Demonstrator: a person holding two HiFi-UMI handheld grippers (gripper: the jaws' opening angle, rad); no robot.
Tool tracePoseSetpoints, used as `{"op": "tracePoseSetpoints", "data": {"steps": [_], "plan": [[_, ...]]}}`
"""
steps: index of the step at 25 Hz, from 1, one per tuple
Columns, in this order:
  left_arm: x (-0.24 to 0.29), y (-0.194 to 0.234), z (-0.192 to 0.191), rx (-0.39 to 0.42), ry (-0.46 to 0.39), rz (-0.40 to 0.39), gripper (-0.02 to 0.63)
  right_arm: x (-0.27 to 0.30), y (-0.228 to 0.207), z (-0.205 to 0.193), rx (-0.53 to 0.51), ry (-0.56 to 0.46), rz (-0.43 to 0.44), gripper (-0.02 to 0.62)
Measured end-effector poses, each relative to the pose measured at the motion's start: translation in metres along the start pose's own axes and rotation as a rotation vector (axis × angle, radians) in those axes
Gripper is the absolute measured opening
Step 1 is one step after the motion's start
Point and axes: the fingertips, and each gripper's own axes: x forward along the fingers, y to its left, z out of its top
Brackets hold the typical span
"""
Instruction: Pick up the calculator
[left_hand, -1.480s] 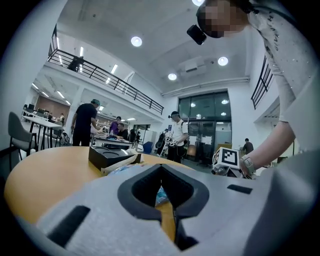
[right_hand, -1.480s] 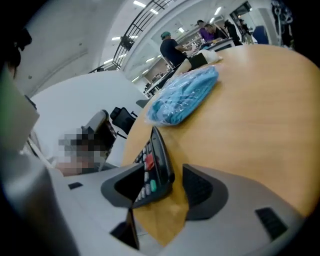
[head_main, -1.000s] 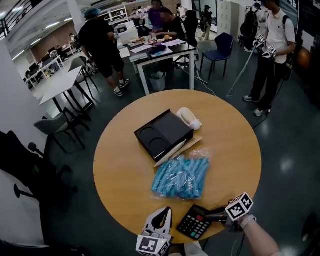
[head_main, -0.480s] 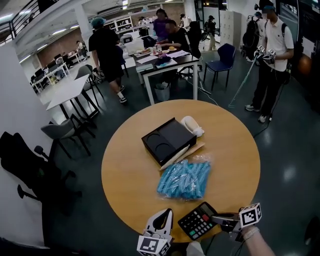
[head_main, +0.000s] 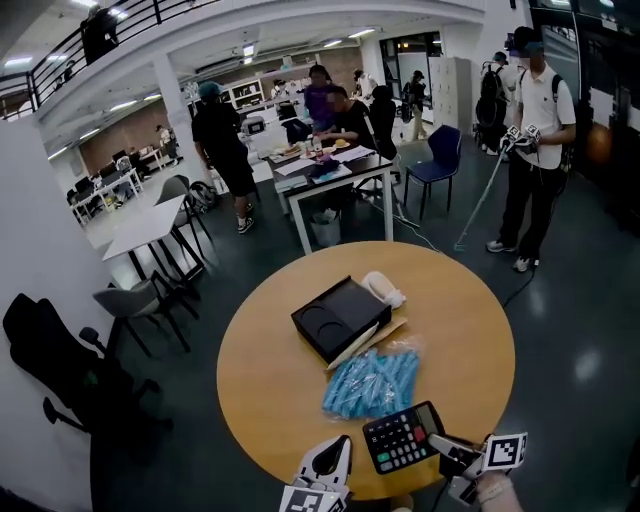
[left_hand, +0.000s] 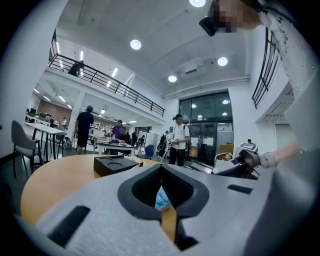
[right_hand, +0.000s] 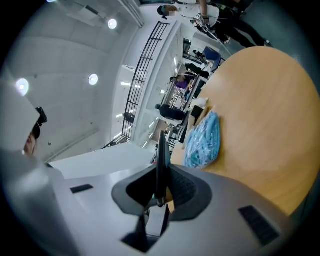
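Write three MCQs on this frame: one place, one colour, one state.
1. Where does the bag lie from the box?
A nearer the wearer
B beyond it
C inside it
2. Bag colour?
A red
B blue
C green
3. The calculator is:
A lying loose
B in the box
C clamped in the right tool

1 A: the head view shows the bag on the near side of the box.
2 B: it is blue in the head view and the right gripper view.
3 C: the right gripper view shows the jaws shut on the calculator's edge.
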Motion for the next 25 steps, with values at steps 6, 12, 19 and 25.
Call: {"op": "tracePoseSetpoints", "data": {"steps": [6,12,19,25], "plan": [[-0.003,-0.009,0.015,-0.004,-0.022,-0.033,0.008,-0.004,0.028,0.016,-0.036,-0.120,-0.045,0.058],[-0.004,-0.019,0.023,-0.011,-0.043,-0.065,0.008,-0.002,0.049,0.009,-0.010,-0.175,-0.023,0.058],[-0.011,-0.021,0.023,-0.018,-0.045,-0.068,0.008,-0.001,0.053,0.002,-0.006,-0.180,-0.027,0.058],[-0.016,-0.018,0.023,-0.018,-0.047,-0.056,0.008,0.002,0.052,-0.001,-0.006,-0.175,-0.035,0.058]]}}
